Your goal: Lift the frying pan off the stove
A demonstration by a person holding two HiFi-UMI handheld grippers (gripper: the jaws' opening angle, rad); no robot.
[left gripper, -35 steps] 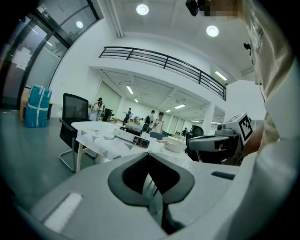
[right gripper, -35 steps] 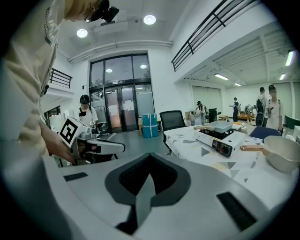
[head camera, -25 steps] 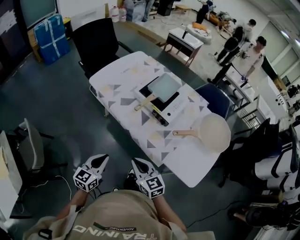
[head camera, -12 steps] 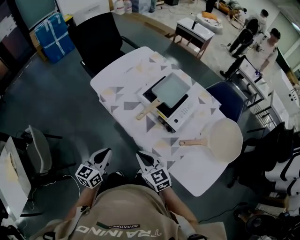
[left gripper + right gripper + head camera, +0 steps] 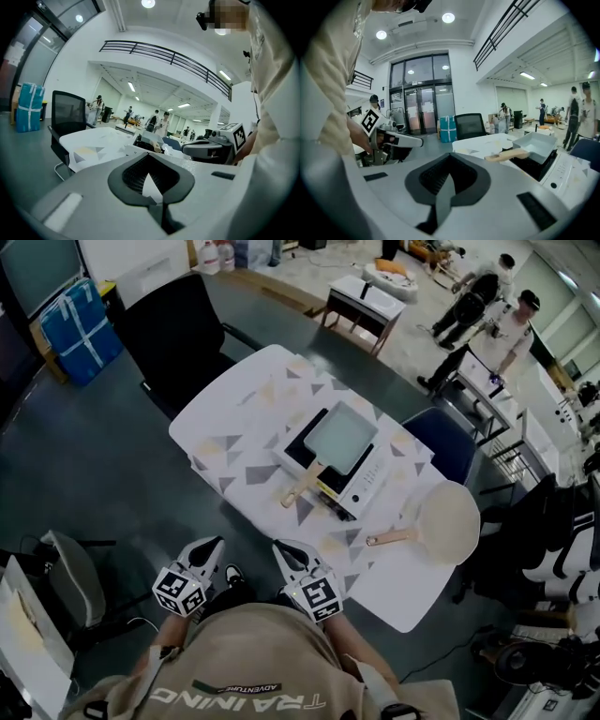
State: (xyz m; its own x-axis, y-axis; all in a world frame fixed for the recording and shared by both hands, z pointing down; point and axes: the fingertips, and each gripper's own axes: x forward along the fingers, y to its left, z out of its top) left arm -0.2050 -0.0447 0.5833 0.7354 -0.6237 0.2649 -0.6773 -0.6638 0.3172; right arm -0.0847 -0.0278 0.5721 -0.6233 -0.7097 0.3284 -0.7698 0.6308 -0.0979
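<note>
Nothing of the lift was done: the square grey frying pan with a wooden handle [image 5: 339, 435] sat on the white tabletop stove [image 5: 364, 486]. The left gripper [image 5: 208, 547] and right gripper [image 5: 282, 550] hung clenched and empty, well short of the table. I counted two pans, the other a round cream pan [image 5: 448, 521] beside the one stove.

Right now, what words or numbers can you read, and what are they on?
"TRAINING": big letters, upside down in the head view, on the person's shirt.
"ADVENTURE": small letters above it, same shirt.
Cubes on the left hand-held gripper and right hand-held gripper: patterns only, no words.
Stove: panel marks too small to read.
</note>
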